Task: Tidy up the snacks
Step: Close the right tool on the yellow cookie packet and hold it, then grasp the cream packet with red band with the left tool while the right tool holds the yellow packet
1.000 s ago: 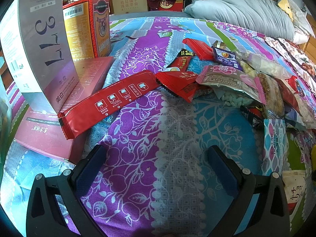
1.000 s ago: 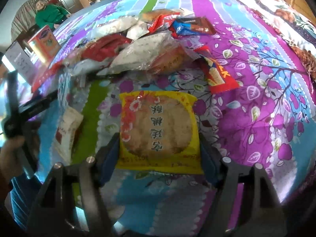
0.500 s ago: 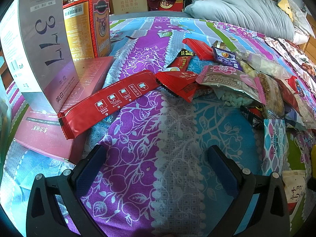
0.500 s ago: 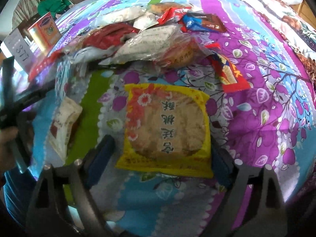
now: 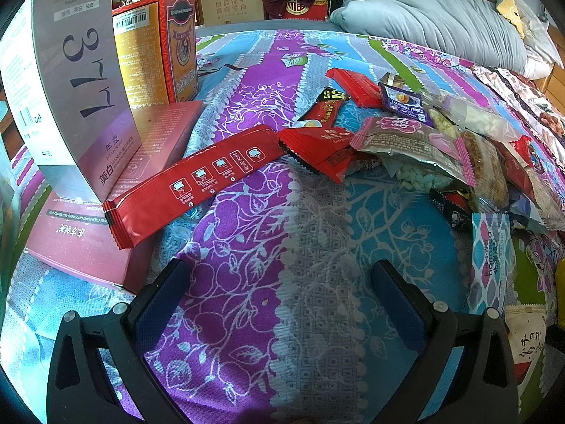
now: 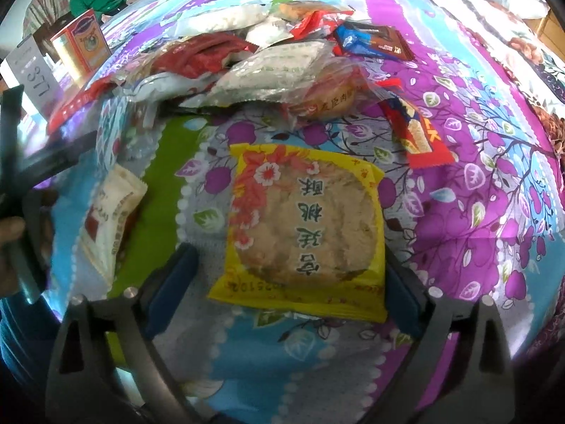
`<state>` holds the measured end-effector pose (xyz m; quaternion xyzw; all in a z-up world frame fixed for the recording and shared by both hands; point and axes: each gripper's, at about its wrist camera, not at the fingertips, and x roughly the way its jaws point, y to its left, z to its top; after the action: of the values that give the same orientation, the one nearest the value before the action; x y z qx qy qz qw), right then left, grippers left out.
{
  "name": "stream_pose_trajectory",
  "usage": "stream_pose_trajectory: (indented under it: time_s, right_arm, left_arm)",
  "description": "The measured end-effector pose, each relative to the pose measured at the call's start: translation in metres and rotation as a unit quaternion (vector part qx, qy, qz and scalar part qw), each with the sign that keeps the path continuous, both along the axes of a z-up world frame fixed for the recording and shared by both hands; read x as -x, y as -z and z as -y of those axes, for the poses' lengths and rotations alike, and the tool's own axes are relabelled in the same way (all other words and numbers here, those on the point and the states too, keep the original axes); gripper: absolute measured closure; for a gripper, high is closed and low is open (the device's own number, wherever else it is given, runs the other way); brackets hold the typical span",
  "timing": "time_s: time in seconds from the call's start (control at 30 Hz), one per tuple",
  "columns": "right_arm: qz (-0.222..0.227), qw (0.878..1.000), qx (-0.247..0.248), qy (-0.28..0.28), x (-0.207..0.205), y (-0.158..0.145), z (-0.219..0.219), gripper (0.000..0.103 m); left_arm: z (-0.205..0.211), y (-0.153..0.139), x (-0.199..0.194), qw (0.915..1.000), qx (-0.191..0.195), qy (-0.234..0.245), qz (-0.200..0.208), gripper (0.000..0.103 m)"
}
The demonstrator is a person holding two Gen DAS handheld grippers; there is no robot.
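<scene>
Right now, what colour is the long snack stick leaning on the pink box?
Red, best in the left wrist view.

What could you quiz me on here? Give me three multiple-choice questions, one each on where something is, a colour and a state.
1. Where does the long red packet rest its near end?
A. on the flat pink box
B. on the pillow
C. inside the orange box

2. What colour is the border of the biscuit packet?
A. green
B. yellow
C. black

3. How does the right hand-held gripper stand to the biscuit packet?
A. clamped on it
B. far off to one side
C. fingers either side, not pressing

Answers:
1 A: its near end lies on the pink box.
2 B: yellow edges frame the biscuit.
3 C: the jaws are opening, with a gap beside the left finger.
</scene>
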<state>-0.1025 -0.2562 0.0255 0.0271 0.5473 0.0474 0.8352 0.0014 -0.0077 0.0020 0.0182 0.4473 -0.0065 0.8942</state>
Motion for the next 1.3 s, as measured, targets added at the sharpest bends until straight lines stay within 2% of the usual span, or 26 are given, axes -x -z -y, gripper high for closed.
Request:
stream_pose_trajectory:
  time_s: [0.13,1.3]
  right_arm:
    - [-0.009,1.0,0.012,-0.007,-0.0036,0.0025,-0.0056,0.0]
    - [-0.002,1.0,0.01,-0.008,-0.0014,0.0006,-0.0042,0.0]
  left_arm:
    - [-0.0001,0.0,0.0001,1.0,0.0,0.0,0.0,0.0]
    - [-0.0002,0.0001,-0.0001,1.0,0.0,0.0,-0.001,0.0]
